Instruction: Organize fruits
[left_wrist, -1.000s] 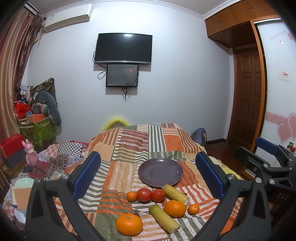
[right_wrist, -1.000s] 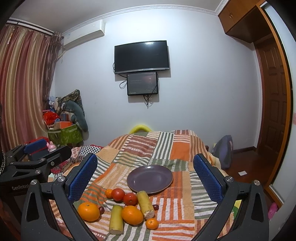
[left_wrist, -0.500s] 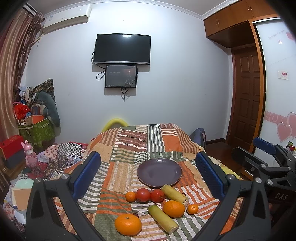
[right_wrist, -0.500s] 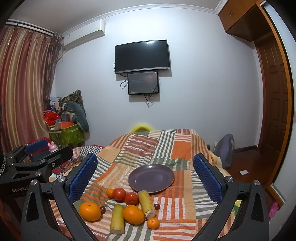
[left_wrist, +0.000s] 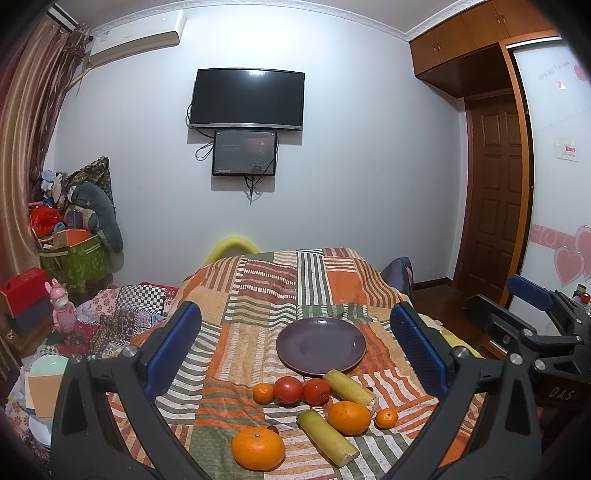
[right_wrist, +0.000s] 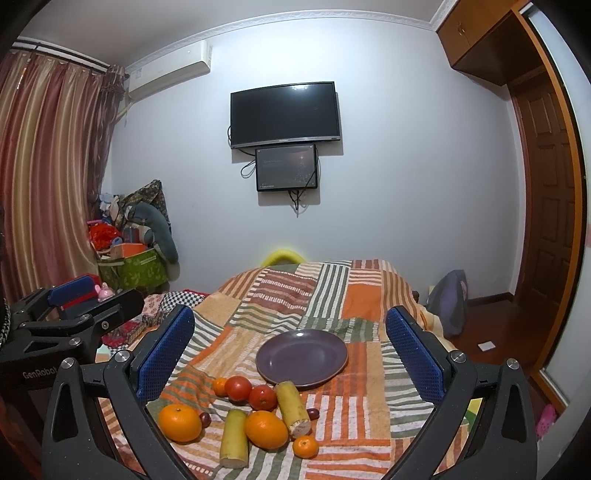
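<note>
Here your left gripper (left_wrist: 295, 350) and right gripper (right_wrist: 290, 347) hover wide open, empty, near the purple plate (left_wrist: 321, 345) with fruits (left_wrist: 314, 410) nearer

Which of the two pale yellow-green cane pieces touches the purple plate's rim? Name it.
The farther pale yellow-green cane piece, right of the two red tomatoes; its far end meets the round purple plate. The nearer cane piece lies apart, left of the middle orange.

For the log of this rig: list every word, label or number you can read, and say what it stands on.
"GenRobot": on the body of the left gripper, seen in the right wrist view; the last letters run out of sight.
"DAS": on the body of the right gripper, seen in the left wrist view.
Air conditioner label: too small.
Wardrobe door script and sticker: blurred.
Lower screen text: illegible.
</note>
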